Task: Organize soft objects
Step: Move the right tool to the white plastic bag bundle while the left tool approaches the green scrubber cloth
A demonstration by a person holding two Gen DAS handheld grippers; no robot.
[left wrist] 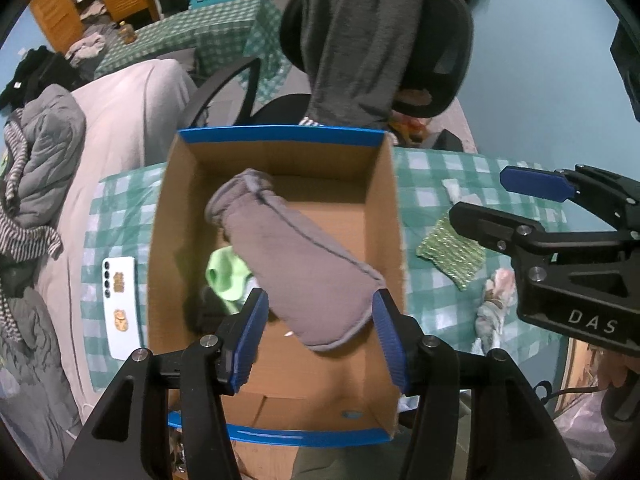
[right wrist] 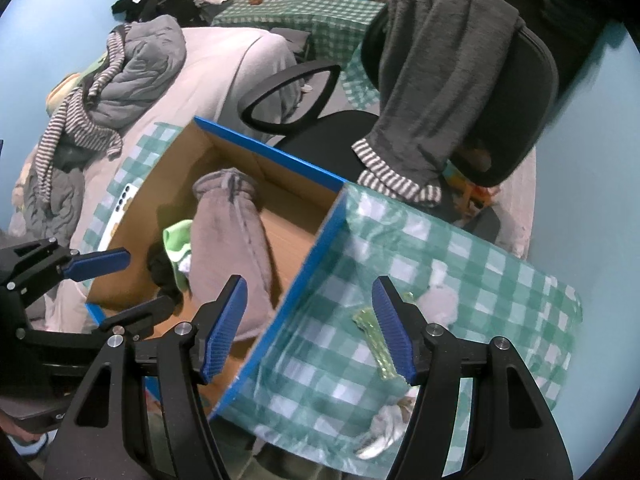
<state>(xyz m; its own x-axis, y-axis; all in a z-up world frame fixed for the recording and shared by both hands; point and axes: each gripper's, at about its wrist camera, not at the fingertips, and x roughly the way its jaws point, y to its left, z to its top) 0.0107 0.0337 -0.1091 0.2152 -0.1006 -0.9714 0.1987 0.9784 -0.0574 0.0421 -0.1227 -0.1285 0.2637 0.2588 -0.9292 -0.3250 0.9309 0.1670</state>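
Observation:
A grey fleece sock (left wrist: 296, 264) lies slanted inside the open cardboard box (left wrist: 384, 208), over a light green cloth (left wrist: 226, 276) and a dark item. My left gripper (left wrist: 320, 336) is open just above the sock's near end, fingers apart on either side, not clamping it. My right gripper (right wrist: 310, 328) is open and empty above the box's right wall and the checked tablecloth. The sock (right wrist: 228, 240) and box (right wrist: 304, 256) also show in the right wrist view. A green knit cloth (left wrist: 450, 254) and a pale crumpled cloth (left wrist: 494, 308) lie on the table right of the box.
A white phone (left wrist: 120, 304) lies left of the box. A black office chair (left wrist: 436, 40) draped with a grey garment stands behind the table. A bed with piled clothes (left wrist: 36, 184) is on the left. A white soft item (right wrist: 438, 300) lies on the checked cloth.

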